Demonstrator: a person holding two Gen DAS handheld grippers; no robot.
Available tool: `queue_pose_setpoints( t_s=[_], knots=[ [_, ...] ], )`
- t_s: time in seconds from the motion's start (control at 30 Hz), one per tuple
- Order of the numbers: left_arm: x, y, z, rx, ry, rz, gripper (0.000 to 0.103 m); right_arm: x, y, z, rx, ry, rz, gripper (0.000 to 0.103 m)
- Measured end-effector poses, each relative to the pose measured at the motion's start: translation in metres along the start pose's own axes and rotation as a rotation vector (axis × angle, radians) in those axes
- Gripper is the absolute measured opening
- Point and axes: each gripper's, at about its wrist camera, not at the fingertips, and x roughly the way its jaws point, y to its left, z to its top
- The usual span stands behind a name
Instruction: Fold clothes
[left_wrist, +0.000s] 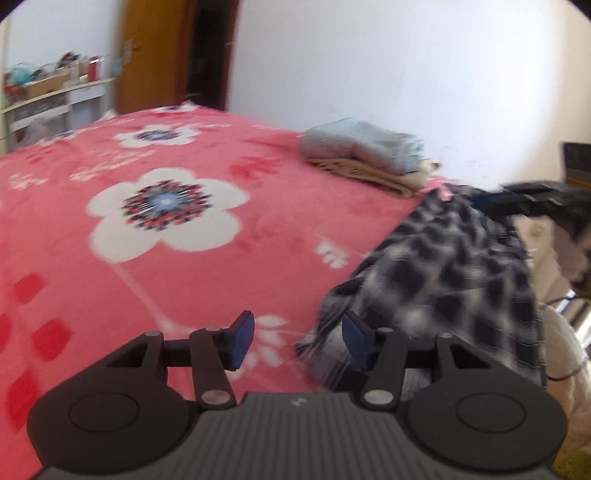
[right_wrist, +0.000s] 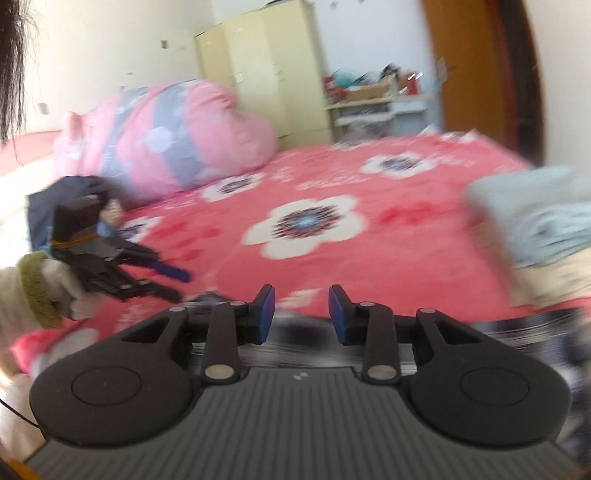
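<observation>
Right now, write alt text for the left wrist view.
The open left claw hovers over a pink floral bedspread, its jaws empty beside the edge of a blurred checked shirt draped at the bed's right side. Farther back, a folded pile of clothes sits on the bed near a white wall.

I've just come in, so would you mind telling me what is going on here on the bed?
A person is folding clothes on a pink floral bed, with tongs in each hand. The left tongs are open and empty, just beside a checked shirt that hangs over the bed's edge. The right tongs are open too, with nothing between the pads. A folded pile already sits near the far edge. The pictures are blurred.
</observation>
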Motion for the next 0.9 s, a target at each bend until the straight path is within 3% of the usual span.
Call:
queue_pose_setpoints(
  t_s=[0.13,0.2,0.33,0.53,0.63,0.73,0.9],
  knots=[
    [-0.037,0.004,0.008,-0.130,0.002,0.060,0.054,0.006,0.049,-0.023,-0.076,0.058,0.137,0.033],
    [-0.055,0.008,0.011,-0.249,-0.014,0.046,0.058,0.004,0.076,-0.036,-0.114,0.092,0.203,0.044],
    [-0.055,0.001,-0.004,-0.411,-0.003,0.034,0.060,0.004,0.130,-0.065,-0.234,0.143,0.257,0.052],
    [-0.014,-0.010,-0.046,-0.604,0.058,-0.017,0.059,0.015,0.189,-0.107,-0.438,0.135,0.204,0.056],
    [-0.003,-0.011,-0.055,-0.648,0.062,-0.030,0.059,0.026,0.207,-0.125,-0.555,0.122,0.117,0.056],
    [-0.001,-0.009,-0.056,-0.672,0.045,-0.032,0.059,0.030,0.211,-0.133,-0.640,0.106,-0.016,0.054],
    [0.007,-0.005,-0.056,-0.697,0.019,-0.031,0.058,0.020,0.199,-0.131,-0.648,0.098,-0.121,0.052]
  ],
)
